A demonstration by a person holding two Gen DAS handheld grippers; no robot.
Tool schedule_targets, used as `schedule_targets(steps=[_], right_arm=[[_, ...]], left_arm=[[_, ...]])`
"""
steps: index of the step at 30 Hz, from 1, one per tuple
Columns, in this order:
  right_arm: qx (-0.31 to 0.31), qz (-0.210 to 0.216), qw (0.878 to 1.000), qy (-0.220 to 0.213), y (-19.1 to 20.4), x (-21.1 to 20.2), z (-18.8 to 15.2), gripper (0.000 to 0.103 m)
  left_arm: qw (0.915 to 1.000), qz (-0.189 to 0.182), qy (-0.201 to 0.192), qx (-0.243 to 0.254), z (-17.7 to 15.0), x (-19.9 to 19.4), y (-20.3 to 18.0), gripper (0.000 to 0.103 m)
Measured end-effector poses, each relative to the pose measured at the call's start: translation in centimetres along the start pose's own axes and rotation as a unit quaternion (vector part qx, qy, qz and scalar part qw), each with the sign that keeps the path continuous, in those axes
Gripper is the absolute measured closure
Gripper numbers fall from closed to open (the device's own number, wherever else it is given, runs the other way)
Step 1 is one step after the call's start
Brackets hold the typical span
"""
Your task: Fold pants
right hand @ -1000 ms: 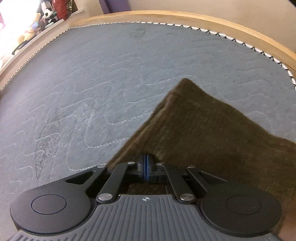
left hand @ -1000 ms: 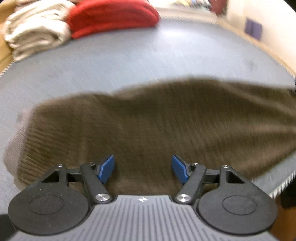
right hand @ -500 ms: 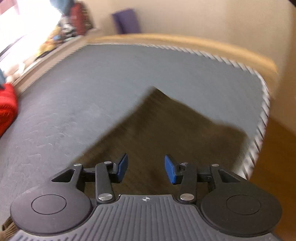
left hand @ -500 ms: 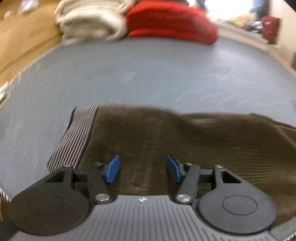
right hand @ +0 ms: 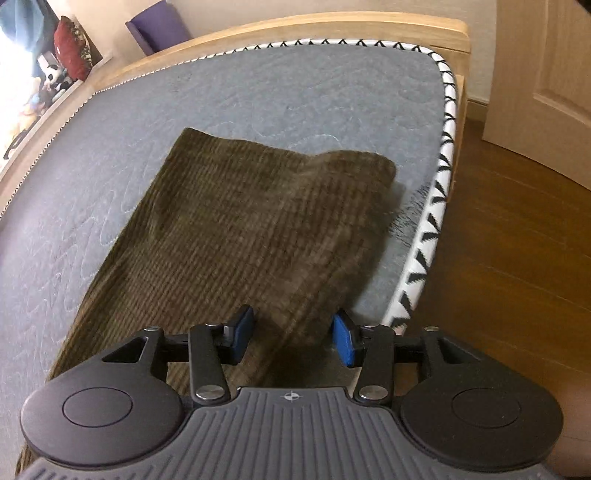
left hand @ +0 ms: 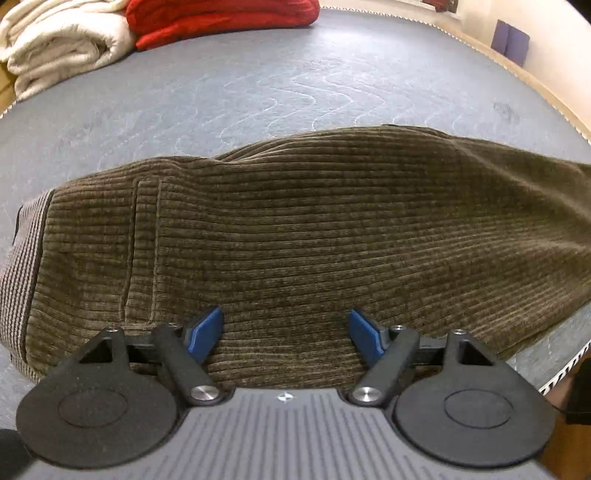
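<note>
The pants (left hand: 314,229) are laid flat on the bed (left hand: 258,85), likely for folding. Both the left tool (left hand: 286,334) and the right tool (right hand: 293,332) are seen opening, nothing gripped.

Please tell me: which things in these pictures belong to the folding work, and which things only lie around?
Belong to the job:
- brown corduroy pants, spread on the grey mattress
- left tool, jaws opening above the pants, nothing pinched
- right tool, jaws opening over the leg end, nothing pinched

Just lying about:
- red folded cloth
- cream folded blanket
- wooden bed frame
- door
</note>
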State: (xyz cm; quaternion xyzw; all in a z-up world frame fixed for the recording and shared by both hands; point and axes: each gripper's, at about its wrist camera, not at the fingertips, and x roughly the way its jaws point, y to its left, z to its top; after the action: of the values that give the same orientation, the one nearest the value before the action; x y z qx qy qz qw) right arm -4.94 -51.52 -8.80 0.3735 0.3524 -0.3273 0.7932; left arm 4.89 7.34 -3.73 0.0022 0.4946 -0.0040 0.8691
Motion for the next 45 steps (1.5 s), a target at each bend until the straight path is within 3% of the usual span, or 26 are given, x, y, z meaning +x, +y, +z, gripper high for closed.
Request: schedule_targets(steps=[12, 20, 45], right_arm=[[0.053, -0.01, 0.998, -0.019, -0.5, 0.7, 1.0, 0.05], [0.086, -0.039, 0.995, -0.036, -2.3, 0.6, 1.5, 0.05], [0.07, -0.038, 0.996, -0.033, -1.8, 0.7, 1.3, 0.049]], left_arm=[[0.9999, 0.006, -0.006, 0.011, -0.9, -0.2, -1.3, 0.022], [0.9999, 0.006, -0.006, 0.011, -0.9, -0.2, -1.2, 0.021], [0.9999, 0.005, -0.006, 0.012, -0.9, -0.2, -1.2, 0.02]])
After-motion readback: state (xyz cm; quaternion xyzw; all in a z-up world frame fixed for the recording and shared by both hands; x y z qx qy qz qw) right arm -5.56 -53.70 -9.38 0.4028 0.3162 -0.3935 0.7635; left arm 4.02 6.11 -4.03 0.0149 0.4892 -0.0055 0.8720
